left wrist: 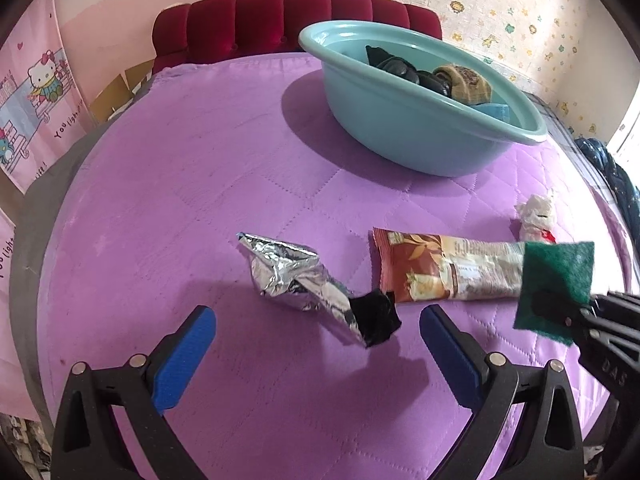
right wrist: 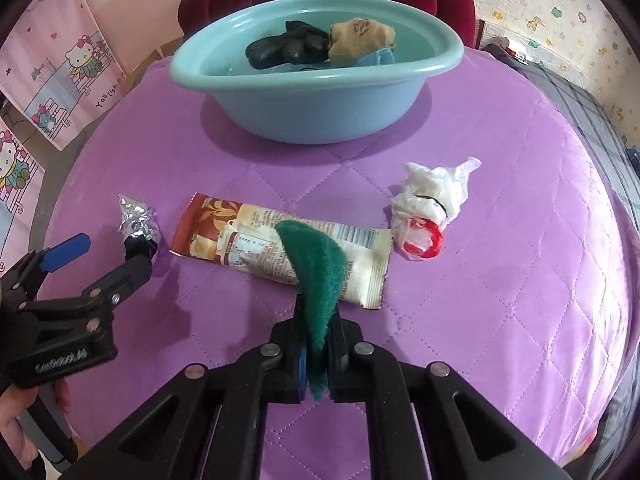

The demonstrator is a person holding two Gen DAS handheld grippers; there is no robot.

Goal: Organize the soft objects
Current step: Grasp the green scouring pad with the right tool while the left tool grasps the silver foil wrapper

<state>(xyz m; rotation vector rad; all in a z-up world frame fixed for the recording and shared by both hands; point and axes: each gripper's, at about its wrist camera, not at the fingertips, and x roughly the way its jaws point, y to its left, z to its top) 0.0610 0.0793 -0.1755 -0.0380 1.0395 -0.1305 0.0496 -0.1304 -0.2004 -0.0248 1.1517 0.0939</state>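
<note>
R tongs [right wrist: 318, 354] clamped on green scouring pad [right wrist: 316, 276]; pad pinched at lower edge, stands up betw. the jaws, curled over at top, lifted clear of the purple quilted bed cover [right wrist: 500, 300]. L tongs [left wrist: 316, 344] apart, blue pads [left wrist: 184, 356] wide, nothing betw. them; they hover over crumpled foil wrapper [left wrist: 288, 272] w/ black end [left wrist: 376, 318], not touching as far as can be seen. In R view, a hand [right wrist: 24, 420] grips the L tool's handle, lower left.

Just beyond pad: flattened brown/cream snack packet [right wrist: 280, 248] lying on cover, foil wrapper to its left, close but apart. Right of packet, near its end: white crumpled plastic bag w/ red bit [right wrist: 428, 208].

Farther back: teal basin [right wrist: 312, 76] on cover, holding black item [right wrist: 288, 46], tan knit item [right wrist: 360, 38], a blue cloth [right wrist: 378, 58]. Behind basin: dark red tufted headboard [left wrist: 296, 16].
</note>
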